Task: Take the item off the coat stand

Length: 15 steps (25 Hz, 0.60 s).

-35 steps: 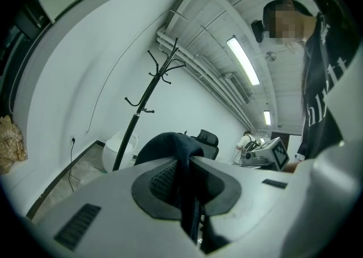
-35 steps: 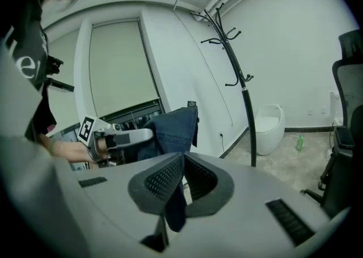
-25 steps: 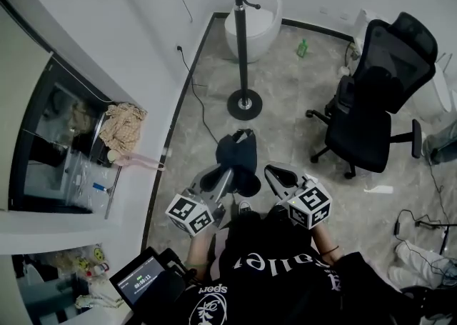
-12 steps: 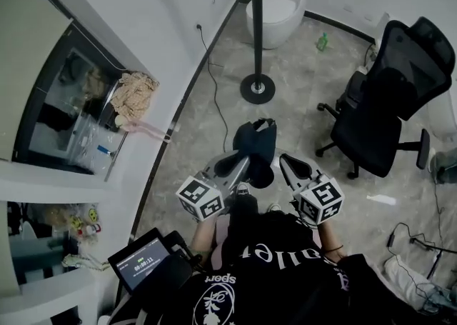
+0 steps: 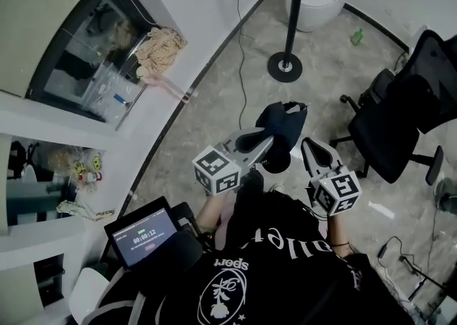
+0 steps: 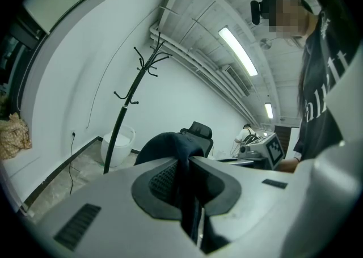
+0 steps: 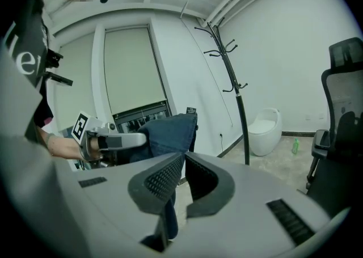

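Up top, coat stand (image 5: 293, 16) cut off by head view's edge. At right, office chair (image 5: 400, 123) clipped. Down low, dark garment (image 6: 167, 146) partly hidden between left gripper (image 6: 185, 163) fingers (image 6: 160, 180).

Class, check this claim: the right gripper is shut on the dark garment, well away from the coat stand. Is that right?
No. The left gripper is shut on the dark garment, as the left gripper view shows cloth pinched between its jaws. The coat stand is indeed well away.

The head view looks steeply down from high. Both gripper views look close along their jaws; all three share the tall black metal coat stand (image 5: 293, 16) (image 6: 126, 109) (image 7: 235, 95)
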Available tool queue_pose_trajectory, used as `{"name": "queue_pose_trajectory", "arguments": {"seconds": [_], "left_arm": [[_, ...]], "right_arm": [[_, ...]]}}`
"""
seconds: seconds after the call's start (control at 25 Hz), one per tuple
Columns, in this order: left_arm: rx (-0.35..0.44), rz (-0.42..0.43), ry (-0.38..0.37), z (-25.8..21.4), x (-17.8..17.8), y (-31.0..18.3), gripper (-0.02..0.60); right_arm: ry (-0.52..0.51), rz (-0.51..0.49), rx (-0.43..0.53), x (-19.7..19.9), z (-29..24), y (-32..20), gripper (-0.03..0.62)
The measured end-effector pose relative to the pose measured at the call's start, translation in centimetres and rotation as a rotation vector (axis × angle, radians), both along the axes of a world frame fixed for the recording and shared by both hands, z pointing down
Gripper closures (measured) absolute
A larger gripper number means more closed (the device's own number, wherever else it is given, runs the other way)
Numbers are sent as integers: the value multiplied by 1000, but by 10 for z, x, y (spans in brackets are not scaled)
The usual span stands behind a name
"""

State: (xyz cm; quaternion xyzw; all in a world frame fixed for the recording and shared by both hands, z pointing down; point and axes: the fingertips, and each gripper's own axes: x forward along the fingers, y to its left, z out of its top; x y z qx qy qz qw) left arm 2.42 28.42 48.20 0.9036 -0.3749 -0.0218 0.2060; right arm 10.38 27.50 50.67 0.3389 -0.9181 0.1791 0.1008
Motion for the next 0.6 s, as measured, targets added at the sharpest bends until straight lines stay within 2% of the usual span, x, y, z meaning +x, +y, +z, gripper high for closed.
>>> {"name": "queue_pose_trajectory", "arguments": {"seconds": [0.36,0.6], "left_arm": [[10,-34,2,-5,-18,7,543],[1,-48,7,-2,-23,6,543]], "right_arm": [[-6,-18,28,-14,-7,7,571],[1,-8,2,-10,-2,9,571]]}}
